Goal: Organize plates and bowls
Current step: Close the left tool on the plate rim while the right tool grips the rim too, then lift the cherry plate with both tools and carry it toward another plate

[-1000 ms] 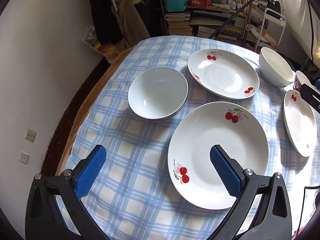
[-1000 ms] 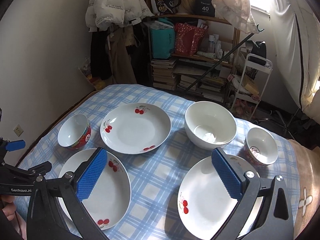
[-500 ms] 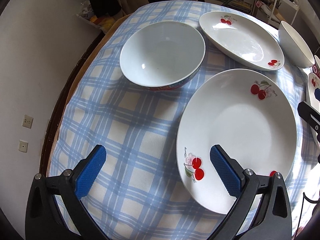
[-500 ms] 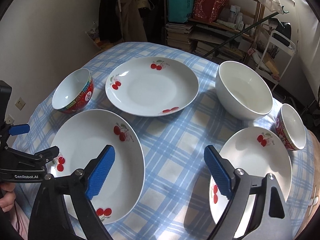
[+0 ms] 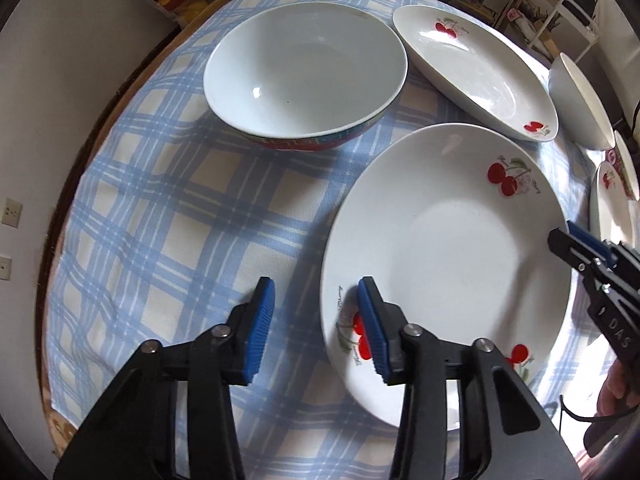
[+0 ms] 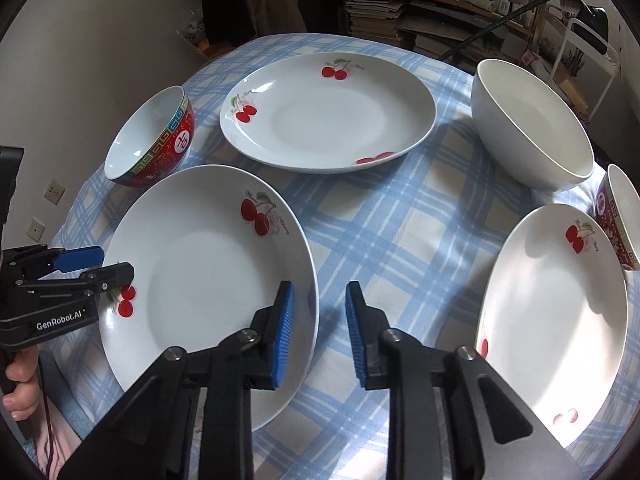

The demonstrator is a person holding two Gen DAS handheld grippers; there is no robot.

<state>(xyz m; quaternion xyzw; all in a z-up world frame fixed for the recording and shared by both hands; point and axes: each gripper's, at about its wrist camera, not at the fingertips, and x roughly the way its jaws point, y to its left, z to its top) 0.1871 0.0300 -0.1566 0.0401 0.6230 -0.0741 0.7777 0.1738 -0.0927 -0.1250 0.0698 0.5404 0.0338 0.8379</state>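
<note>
A white cherry-print plate (image 5: 448,256) lies on the checked tablecloth; it also shows in the right wrist view (image 6: 208,280). My left gripper (image 5: 316,320) is partly closed, its jaws straddling the plate's left rim. My right gripper (image 6: 318,332) is partly closed, its jaws straddling the plate's right rim. Each gripper shows in the other's view, the right one (image 5: 576,244) and the left one (image 6: 92,268). A red-sided bowl (image 5: 304,76) sits behind the plate, seen too in the right wrist view (image 6: 154,140).
A second cherry plate (image 6: 328,112) lies at the back. A large white bowl (image 6: 528,124), a small red bowl (image 6: 622,216) and a third cherry plate (image 6: 556,320) sit to the right. The tablecloth (image 5: 168,208) ends near the wall. Shelves stand behind.
Both grippers have dropped lower and moved in on the near cherry plate. Both jaws have narrowed from wide open to partly closed around its opposite rims.
</note>
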